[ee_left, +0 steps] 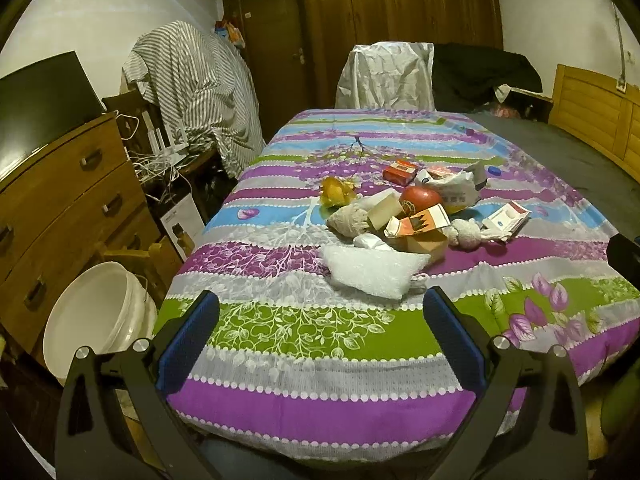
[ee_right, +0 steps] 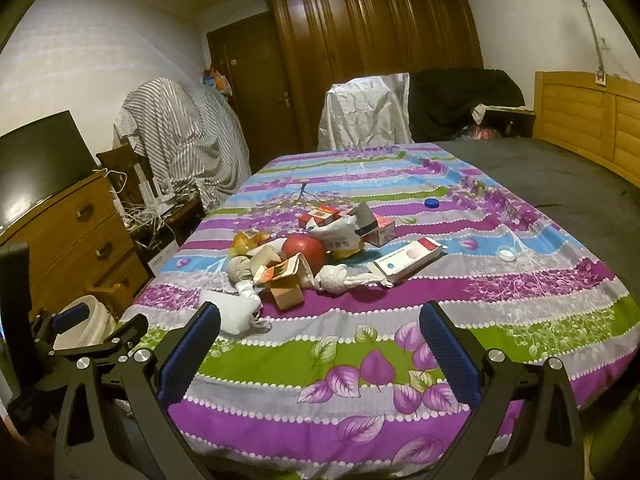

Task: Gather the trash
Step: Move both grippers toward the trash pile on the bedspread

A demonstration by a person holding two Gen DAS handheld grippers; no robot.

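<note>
Both tongs [ee_left: 320, 312] [ee_right: 320, 322] gape empty, trash pile [ee_left: 404, 216] beyond them.

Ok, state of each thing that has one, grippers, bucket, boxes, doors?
left gripper: open, holding nothing
right gripper: open, holding nothing
white bucket: no lid, on the floor left of the bed
orange carton: flaps torn open
white and red box: end flap open
wardrobe: doors closed

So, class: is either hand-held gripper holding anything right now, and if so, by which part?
Nothing is held. The left hand-held gripper and right hand-held gripper are both open above the bedspread, short of the trash pile.
</note>
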